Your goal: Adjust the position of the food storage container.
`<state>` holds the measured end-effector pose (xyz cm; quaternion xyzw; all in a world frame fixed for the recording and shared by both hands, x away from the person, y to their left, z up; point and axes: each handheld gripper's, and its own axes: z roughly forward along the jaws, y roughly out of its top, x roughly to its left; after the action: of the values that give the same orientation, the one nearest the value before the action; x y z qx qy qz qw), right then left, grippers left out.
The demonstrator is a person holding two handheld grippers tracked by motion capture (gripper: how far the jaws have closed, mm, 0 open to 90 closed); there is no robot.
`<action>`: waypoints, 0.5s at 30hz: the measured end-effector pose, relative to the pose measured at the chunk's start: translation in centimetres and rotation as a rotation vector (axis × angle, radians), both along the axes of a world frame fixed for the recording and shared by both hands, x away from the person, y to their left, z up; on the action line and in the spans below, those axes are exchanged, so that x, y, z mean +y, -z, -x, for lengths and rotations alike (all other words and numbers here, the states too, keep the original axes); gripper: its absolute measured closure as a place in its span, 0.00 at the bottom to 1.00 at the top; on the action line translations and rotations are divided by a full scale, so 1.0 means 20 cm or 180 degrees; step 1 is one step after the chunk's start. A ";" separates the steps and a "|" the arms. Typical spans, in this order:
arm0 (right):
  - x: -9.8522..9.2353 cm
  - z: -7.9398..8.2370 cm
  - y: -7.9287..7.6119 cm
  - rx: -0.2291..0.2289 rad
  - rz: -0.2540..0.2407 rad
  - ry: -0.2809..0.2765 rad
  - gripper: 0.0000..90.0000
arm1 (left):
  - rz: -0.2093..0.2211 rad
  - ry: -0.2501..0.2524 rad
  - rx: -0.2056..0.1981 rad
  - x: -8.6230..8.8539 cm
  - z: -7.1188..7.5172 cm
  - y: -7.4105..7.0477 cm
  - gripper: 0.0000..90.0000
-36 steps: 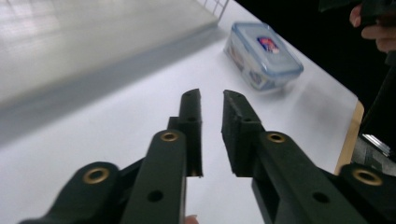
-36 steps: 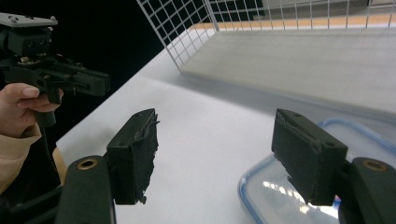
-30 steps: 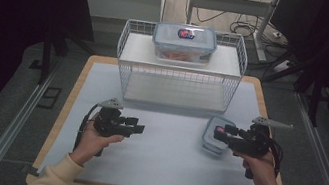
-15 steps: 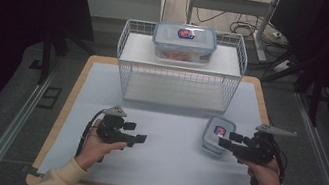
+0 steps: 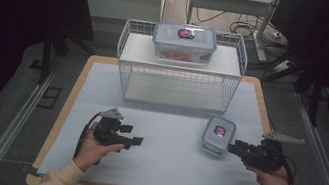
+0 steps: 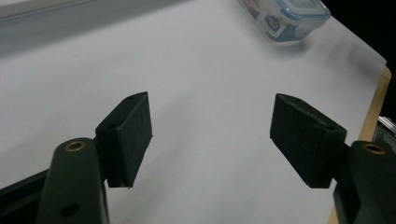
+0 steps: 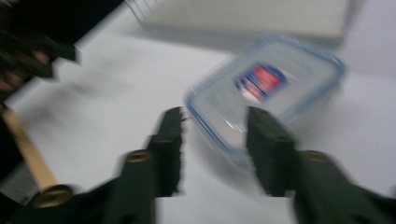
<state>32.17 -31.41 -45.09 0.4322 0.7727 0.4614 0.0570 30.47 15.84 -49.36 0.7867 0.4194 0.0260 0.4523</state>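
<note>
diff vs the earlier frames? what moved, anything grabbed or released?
Right tongs backed off toward the person's side of the table; the small container now sits just beyond their tips. Their jaws have just been closing, with a corner of the container's lid between them in the blurred right gripper view; contact is unclear. Left tongs drifted slightly nearer the person, open and empty. The small container, wire rack and large container stayed put.

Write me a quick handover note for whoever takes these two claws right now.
Left claw: open, nothing between the jaws, low over the white mat.
Right claw: jaws have just been closing, beside the small container; that view is blurred, no grip visible.
Large container sits on top of the wire rack.
Done: large container placed up there.
Left, probably: grasp the small container and move it to the rack.
</note>
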 end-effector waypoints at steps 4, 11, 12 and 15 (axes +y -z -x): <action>-0.02 0.02 0.05 0.0014 0.0450 0.0039 0.90 | 0.0003 0.0011 0.0018 -0.01 -0.01 0.01 0.33; -0.01 0.00 0.16 0.0103 0.0894 0.0031 0.99 | -0.0014 0.0035 0.0062 -0.02 -0.01 0.02 0.33; -0.01 -0.01 0.17 0.0112 0.0900 0.0044 0.99 | -0.0015 0.0030 0.0064 -0.02 0.00 0.02 0.33; 0.01 -0.03 0.21 0.0098 0.0981 0.0050 0.99 | -0.0014 0.0024 0.0071 -0.02 -0.01 0.03 0.33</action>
<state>32.85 -31.23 -49.26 0.4313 0.8318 0.3302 0.1145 30.59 15.43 -49.90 0.7895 0.4214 0.0164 0.4460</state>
